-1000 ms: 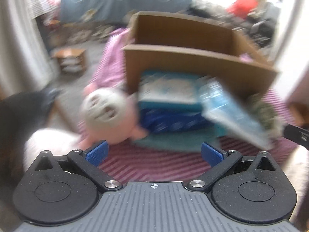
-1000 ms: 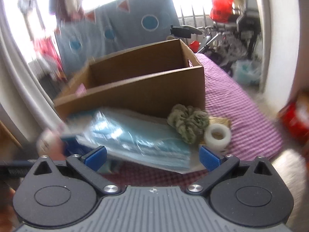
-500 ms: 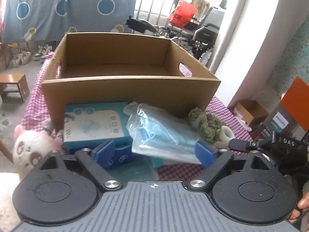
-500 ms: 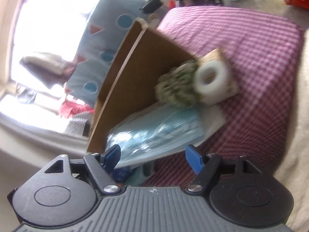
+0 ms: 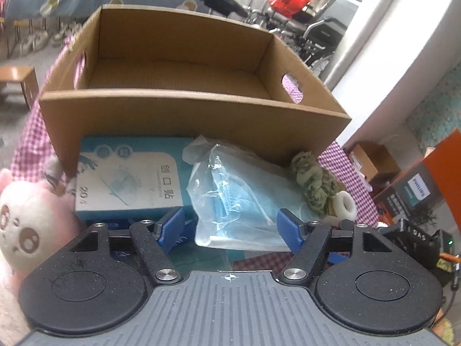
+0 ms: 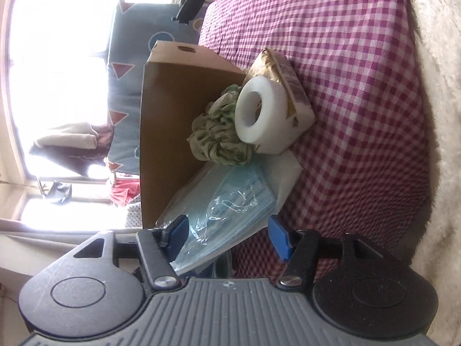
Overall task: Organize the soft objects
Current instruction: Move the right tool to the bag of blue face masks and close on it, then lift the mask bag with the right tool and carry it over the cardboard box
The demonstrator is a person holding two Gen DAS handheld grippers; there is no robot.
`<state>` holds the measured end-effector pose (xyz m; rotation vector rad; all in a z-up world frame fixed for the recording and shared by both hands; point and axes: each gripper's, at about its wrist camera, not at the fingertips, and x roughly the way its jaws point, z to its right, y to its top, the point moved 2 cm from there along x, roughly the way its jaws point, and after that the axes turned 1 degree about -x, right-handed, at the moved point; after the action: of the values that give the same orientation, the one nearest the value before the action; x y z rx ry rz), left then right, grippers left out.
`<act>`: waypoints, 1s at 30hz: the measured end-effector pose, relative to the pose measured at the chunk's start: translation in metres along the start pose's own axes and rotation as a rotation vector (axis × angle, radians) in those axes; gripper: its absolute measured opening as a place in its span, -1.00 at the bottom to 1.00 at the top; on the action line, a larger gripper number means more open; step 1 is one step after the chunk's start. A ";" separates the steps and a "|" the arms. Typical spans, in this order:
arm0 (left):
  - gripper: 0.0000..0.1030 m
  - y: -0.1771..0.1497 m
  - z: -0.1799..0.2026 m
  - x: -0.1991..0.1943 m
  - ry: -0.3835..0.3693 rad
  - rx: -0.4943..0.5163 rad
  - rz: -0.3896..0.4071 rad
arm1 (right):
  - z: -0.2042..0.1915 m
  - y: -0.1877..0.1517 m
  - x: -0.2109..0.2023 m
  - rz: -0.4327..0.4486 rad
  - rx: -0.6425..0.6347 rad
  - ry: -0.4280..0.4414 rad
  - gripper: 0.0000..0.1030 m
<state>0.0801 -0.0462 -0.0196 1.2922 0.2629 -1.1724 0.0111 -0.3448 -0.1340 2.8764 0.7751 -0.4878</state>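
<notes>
Grippers, left (image 5: 230, 226) & right (image 6: 229, 233), both just been closing round mask pack (image 5: 236, 201) (pads not pressing yet); next: clamp, lift to box (image 5: 184, 106).

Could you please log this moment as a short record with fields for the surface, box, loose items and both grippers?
surface: checked cloth
box: cardboard box, open, nothing visible inside
items in front of box: bag of face masks, blue carton, green scrunchie, white tape roll, plush toy
left gripper: jaws closing, either side of mask bag
right gripper: jaws closing, mask bag between them
</notes>
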 end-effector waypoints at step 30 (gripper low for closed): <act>-0.75 0.007 -0.010 -0.028 -0.189 -0.155 0.053 | 0.043 -0.011 0.026 -0.103 0.245 0.284 -0.43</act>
<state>0.0777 -0.0245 0.0015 1.0404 0.1757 -1.1962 0.0152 -0.3317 -0.1833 3.1916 0.9716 -0.1964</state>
